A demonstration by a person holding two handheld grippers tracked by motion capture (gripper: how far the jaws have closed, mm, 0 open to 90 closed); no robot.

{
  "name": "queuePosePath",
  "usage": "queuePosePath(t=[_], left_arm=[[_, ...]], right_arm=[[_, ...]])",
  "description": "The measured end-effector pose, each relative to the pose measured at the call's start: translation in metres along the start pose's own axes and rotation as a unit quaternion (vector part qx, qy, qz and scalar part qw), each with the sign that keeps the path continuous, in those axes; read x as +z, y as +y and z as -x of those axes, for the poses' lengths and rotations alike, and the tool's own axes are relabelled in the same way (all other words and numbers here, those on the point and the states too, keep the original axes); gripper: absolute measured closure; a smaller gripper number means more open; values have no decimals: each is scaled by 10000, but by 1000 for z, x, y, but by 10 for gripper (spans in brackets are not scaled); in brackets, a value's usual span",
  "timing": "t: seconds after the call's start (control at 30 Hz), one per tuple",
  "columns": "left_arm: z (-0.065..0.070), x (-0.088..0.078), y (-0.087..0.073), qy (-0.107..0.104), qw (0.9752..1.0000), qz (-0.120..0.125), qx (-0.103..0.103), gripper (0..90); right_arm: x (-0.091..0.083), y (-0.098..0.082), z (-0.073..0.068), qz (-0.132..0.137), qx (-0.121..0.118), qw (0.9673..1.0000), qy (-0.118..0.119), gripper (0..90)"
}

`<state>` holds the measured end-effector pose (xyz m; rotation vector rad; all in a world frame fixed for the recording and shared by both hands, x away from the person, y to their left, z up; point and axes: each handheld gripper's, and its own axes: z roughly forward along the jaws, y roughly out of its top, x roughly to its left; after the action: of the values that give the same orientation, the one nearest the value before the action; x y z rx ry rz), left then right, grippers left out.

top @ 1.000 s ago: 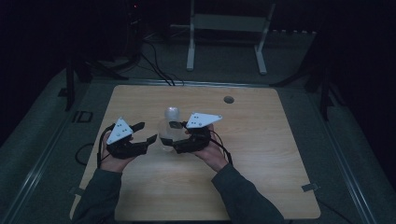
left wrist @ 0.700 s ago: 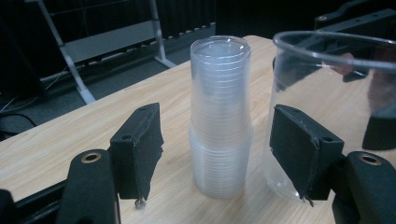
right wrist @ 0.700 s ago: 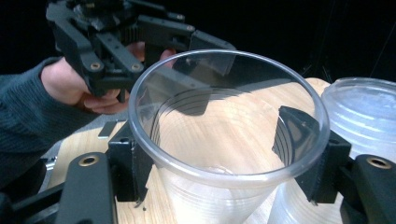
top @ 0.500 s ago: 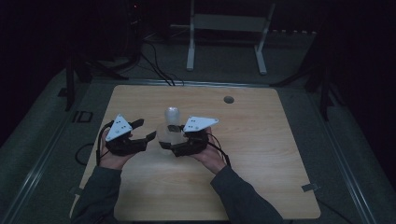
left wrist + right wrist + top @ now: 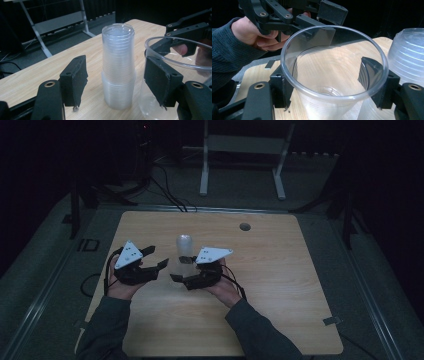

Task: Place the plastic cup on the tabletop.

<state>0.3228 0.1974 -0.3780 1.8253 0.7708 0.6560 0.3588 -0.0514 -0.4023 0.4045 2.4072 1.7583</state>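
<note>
Right gripper view: right tool [image 5: 329,100] grips clear cup [image 5: 332,82] (seemingly upright).

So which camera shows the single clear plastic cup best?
The right gripper view: the single clear plastic cup sits upright between the right gripper jaws. The left gripper view catches its rim; the high view shows a faint blur.

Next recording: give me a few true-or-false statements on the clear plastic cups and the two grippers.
1. The right gripper grips a single clear plastic cup. True.
2. The stack of clear plastic cups lies on its side. False: it stands upright on the wooden table, bases up.
3. The left gripper clamps the stack. False: its jaws, just closing, stand apart from it.
4. The single cup's mouth faces up. True.
</note>
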Motion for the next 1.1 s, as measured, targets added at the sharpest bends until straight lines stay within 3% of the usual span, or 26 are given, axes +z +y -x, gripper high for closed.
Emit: queuePosePath(t=[0.53,0.83,1.1], left_arm=[[-4,-4,2,48,9999,90,-51,353],[-3,-3,2,40,9999,89,-51,353],[-2,-3,2,35,9999,95,-61,353]], right_arm=[[2,-10,-1,-39,8,10000,18,309],[6,-17,-1,-198,-122,9996,-133,308],[9,-25,1,-282,-83,9994,-208,308]])
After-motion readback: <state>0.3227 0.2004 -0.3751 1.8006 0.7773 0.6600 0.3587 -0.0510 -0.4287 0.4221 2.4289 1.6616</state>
